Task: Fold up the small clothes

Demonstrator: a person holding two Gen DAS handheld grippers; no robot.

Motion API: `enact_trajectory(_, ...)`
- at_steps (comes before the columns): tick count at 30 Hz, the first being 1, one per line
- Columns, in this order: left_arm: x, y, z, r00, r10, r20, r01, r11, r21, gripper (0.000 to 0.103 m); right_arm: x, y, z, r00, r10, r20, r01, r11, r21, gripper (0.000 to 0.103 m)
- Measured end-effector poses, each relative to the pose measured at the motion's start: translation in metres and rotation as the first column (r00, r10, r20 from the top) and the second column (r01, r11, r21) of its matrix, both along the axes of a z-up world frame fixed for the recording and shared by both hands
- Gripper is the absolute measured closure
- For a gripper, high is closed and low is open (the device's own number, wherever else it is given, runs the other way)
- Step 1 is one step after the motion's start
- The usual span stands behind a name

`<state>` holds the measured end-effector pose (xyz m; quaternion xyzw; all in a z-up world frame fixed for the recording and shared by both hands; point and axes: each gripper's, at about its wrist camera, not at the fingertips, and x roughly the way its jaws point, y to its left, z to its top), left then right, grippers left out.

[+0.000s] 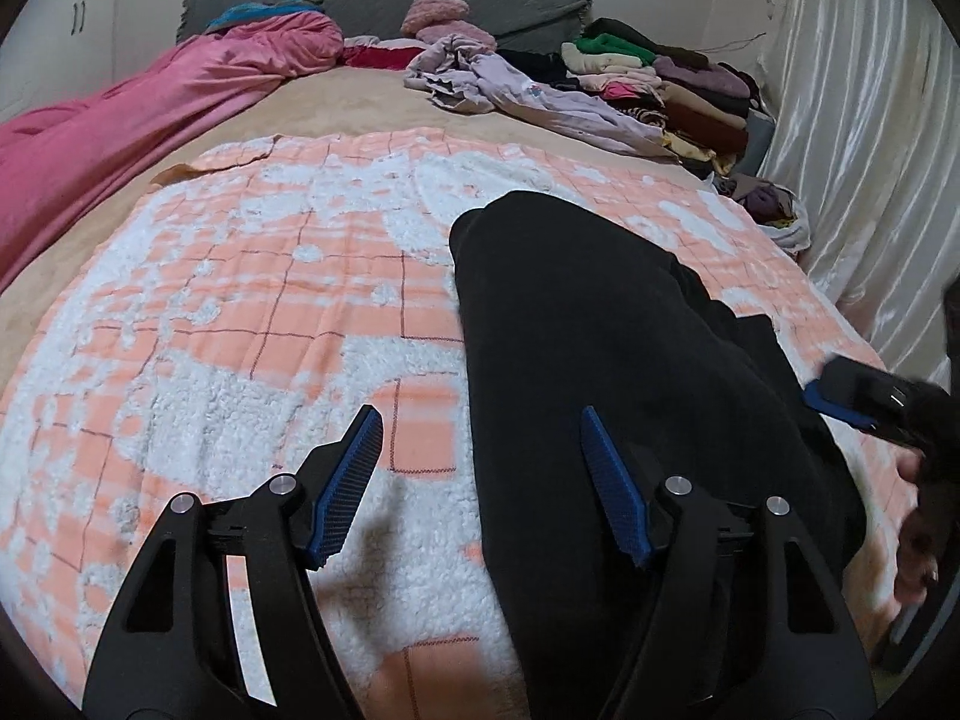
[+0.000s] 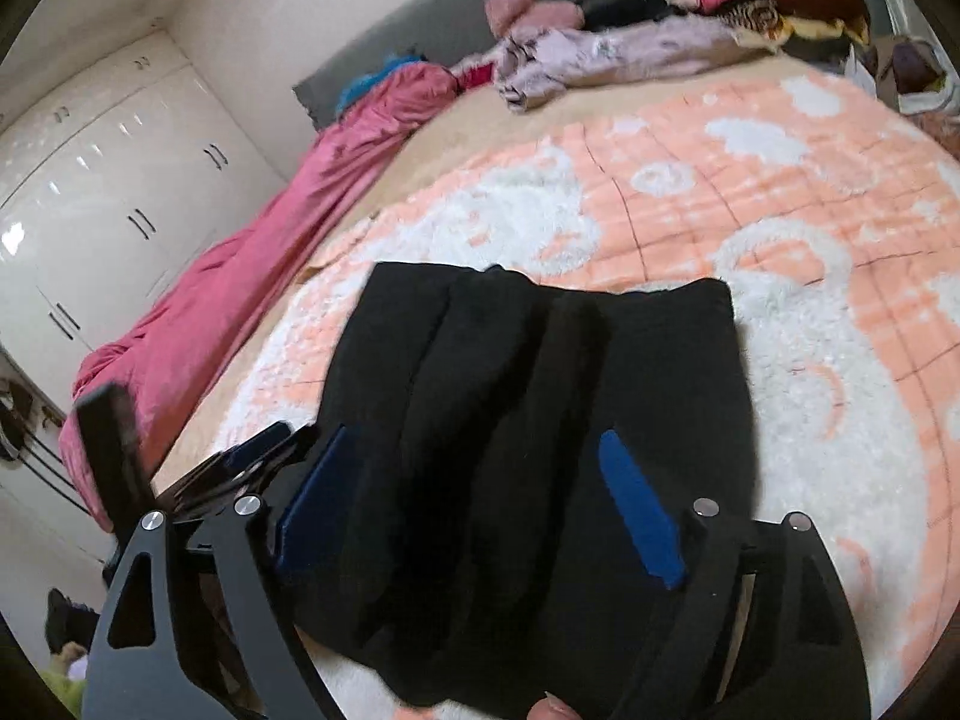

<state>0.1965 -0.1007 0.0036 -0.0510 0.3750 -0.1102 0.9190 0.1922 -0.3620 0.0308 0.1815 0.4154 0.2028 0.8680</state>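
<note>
Nearest, the left gripper [image 1: 480, 480] and right gripper [image 2: 474, 504] both hang with jaws apart, holding nothing. Just beyond, the black garment [image 2: 528, 372] lies folded on the peach blanket [image 1: 240, 300]. Farther back, a crumpled lilac garment [image 1: 510, 90] looks unfolded, beside stacked clothes [image 1: 660, 78].

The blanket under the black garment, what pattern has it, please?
Peach-and-white check blanket, clearest in left wrist view.

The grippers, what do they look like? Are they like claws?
A bit like claws. The left gripper has two black arms with cut-out holes, shiny round silver bolts, and blue ridged pads on its fingers. The right gripper is built the same way: black frame, silver bolts, flat blue fingers. No cables or sleeves show.
</note>
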Motion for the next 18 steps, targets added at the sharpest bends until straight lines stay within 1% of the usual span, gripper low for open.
enact_trajectory(3, 0.0, 0.001, -0.001, 1.0, -0.011, 0.001, 0.011, 1.0, -0.007, 0.044, 0.015, 0.006, -0.012, 0.998, 0.015, -0.059, -0.013, 1.0, 0.024, 0.02)
enact_trajectory(5, -0.001, 0.002, -0.002, 1.0, -0.015, 0.0, 0.015, 1.0, -0.012, 0.044, 0.023, 0.012, -0.019, 0.996, 0.018, -0.089, -0.016, 1.0, 0.022, 0.021)
enact_trajectory(6, -0.001, 0.003, -0.002, 1.0, -0.02, 0.003, 0.02, 1.0, -0.014, 0.044, 0.025, 0.015, -0.02, 0.996, 0.02, -0.092, -0.018, 1.0, 0.017, 0.032)
enact_trajectory(7, -0.002, 0.004, -0.003, 1.0, -0.021, 0.005, 0.021, 1.0, -0.013, 0.044, 0.026, 0.019, -0.021, 0.995, 0.027, -0.092, -0.026, 1.0, 0.018, 0.048)
enact_trajectory(8, -0.002, 0.004, -0.003, 1.0, -0.022, 0.006, 0.022, 1.0, -0.012, 0.044, 0.026, 0.023, -0.019, 0.995, 0.039, -0.088, -0.037, 0.999, 0.024, 0.053)
enact_trajectory(10, -0.003, 0.005, -0.004, 1.0, -0.022, 0.011, 0.022, 1.0, -0.01, 0.044, 0.024, 0.031, -0.014, 0.997, 0.054, -0.062, -0.054, 0.999, 0.005, 0.056)
enact_trajectory(12, -0.003, 0.008, -0.004, 1.0, -0.023, 0.008, 0.023, 1.0, -0.018, 0.044, 0.025, 0.039, -0.011, 0.997, 0.057, -0.046, -0.058, 0.998, -0.022, 0.056)
enact_trajectory(13, -0.003, 0.008, -0.005, 1.0, -0.024, 0.007, 0.024, 0.999, -0.023, 0.044, 0.027, 0.041, -0.012, 0.997, 0.056, -0.048, -0.057, 0.998, -0.024, 0.055)
enact_trajectory(15, -0.003, 0.01, -0.005, 1.0, -0.028, 0.002, 0.029, 0.999, -0.034, 0.044, 0.03, 0.044, -0.014, 0.997, 0.052, -0.053, -0.054, 0.998, -0.035, 0.055)
enact_trajectory(17, -0.003, 0.012, -0.005, 1.0, -0.028, -0.004, 0.028, 0.999, -0.043, 0.044, 0.031, 0.047, -0.015, 0.997, 0.053, -0.05, -0.056, 0.997, -0.06, 0.063)
enact_trajectory(18, -0.004, 0.013, -0.005, 1.0, -0.029, -0.007, 0.029, 0.998, -0.05, 0.043, 0.031, 0.049, -0.015, 0.998, 0.054, -0.039, -0.057, 0.995, -0.08, 0.074)
